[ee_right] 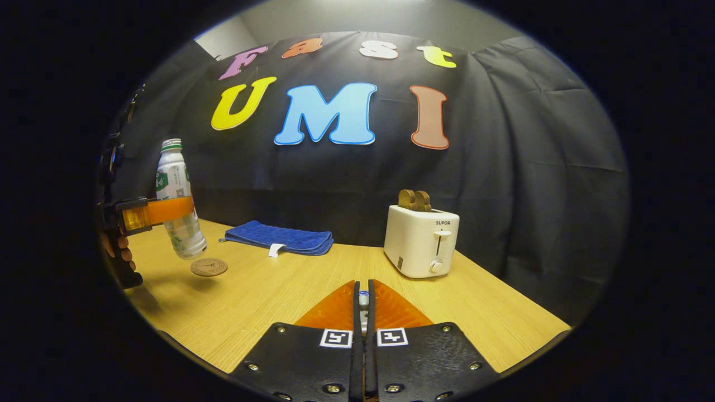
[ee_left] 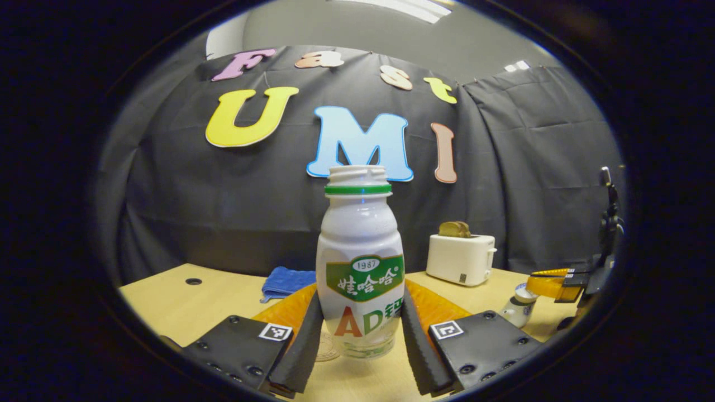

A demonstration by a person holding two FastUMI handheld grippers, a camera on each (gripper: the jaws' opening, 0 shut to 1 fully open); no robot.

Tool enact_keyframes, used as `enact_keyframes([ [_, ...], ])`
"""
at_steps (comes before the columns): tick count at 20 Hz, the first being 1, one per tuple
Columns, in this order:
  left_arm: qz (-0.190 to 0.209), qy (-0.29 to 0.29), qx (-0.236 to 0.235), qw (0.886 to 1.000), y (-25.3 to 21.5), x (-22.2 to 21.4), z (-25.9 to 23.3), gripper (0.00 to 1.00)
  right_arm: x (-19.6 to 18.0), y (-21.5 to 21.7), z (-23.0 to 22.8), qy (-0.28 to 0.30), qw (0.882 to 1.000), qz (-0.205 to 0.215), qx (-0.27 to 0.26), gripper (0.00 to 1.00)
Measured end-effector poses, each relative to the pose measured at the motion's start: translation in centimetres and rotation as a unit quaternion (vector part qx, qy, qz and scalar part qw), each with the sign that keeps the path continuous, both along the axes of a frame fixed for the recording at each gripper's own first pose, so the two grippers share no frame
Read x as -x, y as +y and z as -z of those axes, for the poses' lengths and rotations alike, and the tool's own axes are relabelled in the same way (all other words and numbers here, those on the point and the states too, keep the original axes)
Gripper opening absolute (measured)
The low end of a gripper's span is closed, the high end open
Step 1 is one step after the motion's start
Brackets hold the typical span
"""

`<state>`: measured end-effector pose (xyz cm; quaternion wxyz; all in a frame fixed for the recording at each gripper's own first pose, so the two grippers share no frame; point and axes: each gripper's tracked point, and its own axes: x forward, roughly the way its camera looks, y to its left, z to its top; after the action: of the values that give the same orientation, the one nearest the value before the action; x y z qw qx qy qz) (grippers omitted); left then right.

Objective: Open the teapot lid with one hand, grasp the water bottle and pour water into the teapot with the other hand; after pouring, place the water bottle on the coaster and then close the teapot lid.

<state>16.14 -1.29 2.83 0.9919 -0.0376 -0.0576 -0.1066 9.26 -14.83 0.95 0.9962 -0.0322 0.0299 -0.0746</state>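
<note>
A white water bottle (ee_left: 360, 245) with a green label and no cap stands upright between my left gripper's (ee_left: 362, 296) fingers, which press on its lower half. In the right gripper view the same bottle (ee_right: 177, 206) leans slightly and hangs just above a round brown coaster (ee_right: 209, 267); the left gripper (ee_right: 159, 212) holds it. The coaster's edge (ee_left: 327, 349) shows beside the bottle's base. A small white teapot (ee_left: 516, 312) sits at the far right, with the right gripper (ee_left: 550, 285) right beside its top. My right gripper (ee_right: 363, 287) is shut on a small white piece, apparently the lid's knob.
A white toaster (ee_right: 422, 240) with bread in its slots stands at the back right of the wooden table (ee_right: 268, 301). A folded blue cloth (ee_right: 279, 237) lies at the back, behind the coaster. A hand (ee_right: 114, 251) holds the left gripper at the table's left edge.
</note>
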Motion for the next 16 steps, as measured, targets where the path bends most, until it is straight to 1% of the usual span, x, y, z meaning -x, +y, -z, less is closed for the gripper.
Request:
enact_keyframes([
  [1, -0.005, -0.002, 0.001, 1.0, 0.3, 0.0, 0.0, 0.8, 0.0, -0.1, 0.1, 0.0, 1.0, 0.001, -0.002, 0.02],
  [2, -0.009, -0.001, 0.004, 1.0, 0.5, 0.2, 0.1, 0.7, 0.0, -0.1, 0.3, 0.001, 1.0, 0.0, -0.004, 0.02],
  [3, -0.015, 0.0, 0.008, 1.0, 0.8, 0.4, 0.2, 0.8, -0.1, 0.1, 0.4, 0.002, 1.0, -0.004, -0.008, 0.02],
  [7, -0.026, 0.011, 0.011, 1.0, 1.5, 0.0, 0.7, 0.8, -0.3, 0.5, 0.9, 0.008, 1.0, -0.008, -0.009, 0.02],
  [8, -0.027, 0.012, 0.01, 1.0, 1.6, -0.1, 0.7, 0.75, -0.2, 0.4, 1.1, 0.011, 1.0, -0.008, -0.007, 0.02],
  [9, -0.029, 0.012, 0.01, 0.999, 1.6, -0.2, 0.8, 0.75, -0.2, 0.3, 1.4, 0.015, 1.0, -0.007, -0.01, 0.02],
  [10, -0.028, 0.012, 0.01, 0.999, 1.5, -0.4, 0.8, 0.8, -0.3, 0.3, 1.6, 0.017, 1.0, -0.007, -0.013, 0.02],
  [11, -0.028, 0.012, 0.011, 0.999, 1.5, -0.4, 0.9, 0.75, -0.2, 0.2, 1.8, 0.019, 1.0, -0.006, -0.016, 0.02],
  [12, -0.029, 0.012, 0.008, 0.999, 1.6, -0.6, 0.9, 0.8, -0.3, 0.2, 1.8, 0.019, 1.0, -0.006, -0.018, 0.02],
  [13, -0.037, 0.019, 0.0, 0.999, 2.0, -0.9, 1.3, 0.8, -0.3, 0.3, 2.0, 0.02, 1.0, -0.006, -0.018, 0.03],
  [14, -0.04, 0.021, -0.004, 0.999, 2.1, -1.1, 1.6, 0.8, -0.3, 0.3, 1.9, 0.018, 1.0, -0.006, -0.016, 0.08],
  [15, -0.042, 0.022, -0.005, 0.999, 2.3, -1.4, 1.7, 0.8, -0.2, 0.2, 1.9, 0.018, 1.0, -0.005, -0.013, 0.19],
  [16, -0.042, 0.023, -0.006, 0.999, 2.4, -1.6, 1.6, 0.8, 0.1, 0.2, 1.4, 0.012, 1.0, -0.002, -0.008, 0.17],
])
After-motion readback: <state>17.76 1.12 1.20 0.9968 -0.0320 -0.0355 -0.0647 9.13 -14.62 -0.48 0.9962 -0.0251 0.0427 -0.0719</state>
